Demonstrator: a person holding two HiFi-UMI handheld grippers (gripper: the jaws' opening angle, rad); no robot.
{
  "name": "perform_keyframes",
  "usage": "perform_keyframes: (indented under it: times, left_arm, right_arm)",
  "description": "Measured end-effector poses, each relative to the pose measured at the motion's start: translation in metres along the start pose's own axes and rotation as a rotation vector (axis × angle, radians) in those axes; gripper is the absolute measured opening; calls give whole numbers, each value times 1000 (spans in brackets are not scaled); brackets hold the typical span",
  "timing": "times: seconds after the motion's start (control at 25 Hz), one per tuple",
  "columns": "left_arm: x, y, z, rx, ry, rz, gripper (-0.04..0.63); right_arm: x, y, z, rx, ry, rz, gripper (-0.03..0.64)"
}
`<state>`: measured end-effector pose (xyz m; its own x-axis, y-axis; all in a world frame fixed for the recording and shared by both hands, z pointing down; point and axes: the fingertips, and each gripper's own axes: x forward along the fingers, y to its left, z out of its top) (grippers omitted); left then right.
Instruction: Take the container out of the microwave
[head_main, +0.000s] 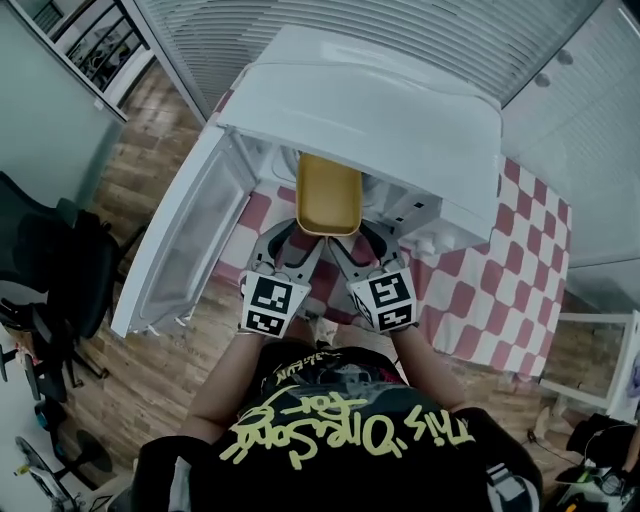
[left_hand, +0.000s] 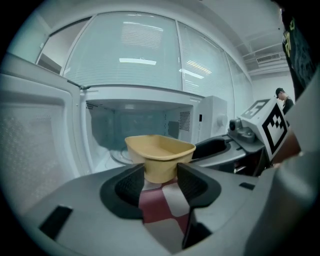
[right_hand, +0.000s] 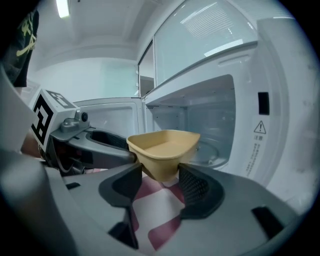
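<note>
Leftmost, the microwave's door (head_main: 185, 240) hangs swung wide open, a flat white panel with a paler window; in the head view its lower corner runs out over the wood-plank floor (head_main: 130, 180). The microwave (head_main: 400, 120) itself is a smooth white box seen from above, so its top hides most of the cavity.

The left tongs (head_main: 303, 240) are grey plastic with ribbed black pads. In the left gripper view, these tongs (left_hand: 161, 175) pinch one near corner of the container (left_hand: 160, 150), a pad pressed against each side. The container (head_main: 328, 195) is a matt mustard-yellow tub, rounded-rectangular, with tapering walls and an empty inside. It hangs at the mouth of the cavity, above the red-and-white checked cloth (head_main: 480, 290) on the bench. Its far end is lost under the oven's top edge.

The right tongs (head_main: 352, 240) grip the other near corner. Their own view shows those tongs (right_hand: 160, 180) closed on the tub's tapering underside. Behind it lies a glass turntable (right_hand: 210, 152), partly hidden by the tub. A warning label (right_hand: 258, 137) is too small to read.
</note>
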<state>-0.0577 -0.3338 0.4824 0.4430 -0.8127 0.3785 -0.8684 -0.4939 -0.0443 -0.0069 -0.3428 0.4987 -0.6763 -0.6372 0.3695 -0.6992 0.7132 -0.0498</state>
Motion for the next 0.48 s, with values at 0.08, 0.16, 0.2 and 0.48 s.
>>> perform_keyframes:
  times: [0.08,0.16,0.2,0.48]
  left_arm:
    - [-5,-3,0,-6,-6,12,209]
    - [-9,-5,1,-11,-11,23,209]
    - [-11,-6,1,-12,-14,27,209]
    - [-25,-11,9,-12,-31,37,209]
  right_arm:
    - [-4,3,0,-5,1,12,233]
    - [-7,6,0,-9,2,22,233]
    - [-9,7,1,-10,2,26,233]
    - [-19,15,8,-23,0,34,233]
